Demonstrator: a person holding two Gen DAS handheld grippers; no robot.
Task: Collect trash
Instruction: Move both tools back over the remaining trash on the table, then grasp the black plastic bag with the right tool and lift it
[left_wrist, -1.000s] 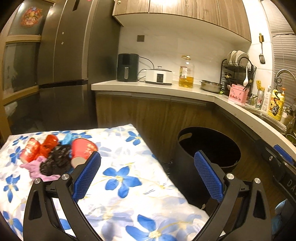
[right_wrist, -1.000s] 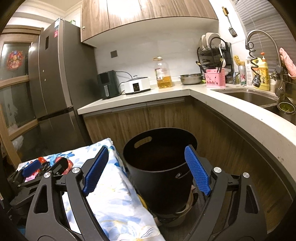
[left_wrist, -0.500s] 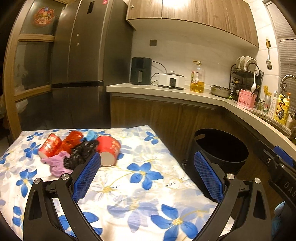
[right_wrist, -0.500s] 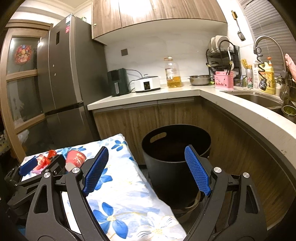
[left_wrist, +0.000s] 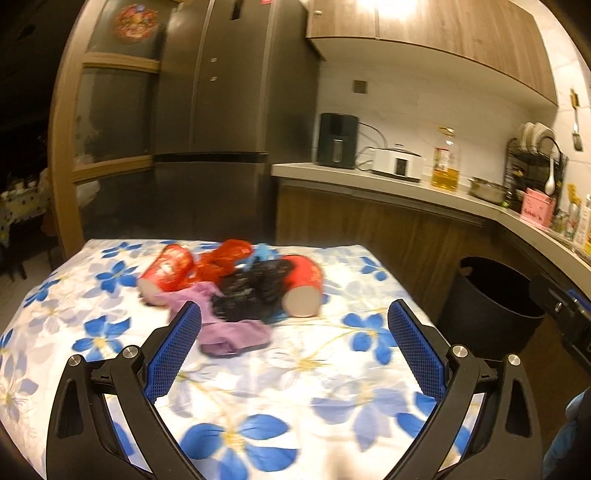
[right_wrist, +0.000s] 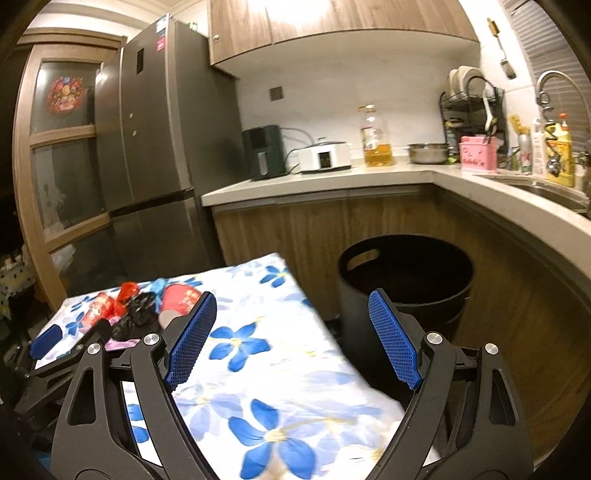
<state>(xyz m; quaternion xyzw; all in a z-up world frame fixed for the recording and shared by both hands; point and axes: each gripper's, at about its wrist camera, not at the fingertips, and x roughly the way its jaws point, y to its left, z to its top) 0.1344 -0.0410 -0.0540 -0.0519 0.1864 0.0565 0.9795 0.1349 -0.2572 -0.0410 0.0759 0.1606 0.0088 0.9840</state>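
- Left wrist view: the left gripper (left_wrist: 293, 347) fills the bottom of the frame, its blue-padded jaws spread wide with nothing between them.
- Just beyond the jaws, in the middle of the frame, a heap of trash lies on the flowered cloth (left_wrist: 295, 373) that covers the worktop.
- In the heap: a red paper cup (left_wrist: 168, 271) on its side at the left, a second red cup (left_wrist: 303, 288) on its side at the right, a crumpled black bag (left_wrist: 247, 291) between them, a red wrapper (left_wrist: 225, 256) behind, and a purple rag (left_wrist: 232, 332) nearest the jaws.
- A black bin (left_wrist: 491, 306) stands on the floor at the right of the frame, beside the cloth's edge, under the kitchen counter (left_wrist: 406, 188).
- The picture is a little blurred.
- Right wrist view: the right gripper (right_wrist: 293, 334) sits at the bottom, jaws released and empty, pointing at the gap between cloth and bin.
- The bin (right_wrist: 406, 273) is at centre right, open at the top, dark inside.
- The trash heap (right_wrist: 136, 310) lies at the left of the frame, and the left gripper (right_wrist: 66, 341) shows just in front of it at the lower left.
- A fridge (right_wrist: 159, 147) stands at the upper left.
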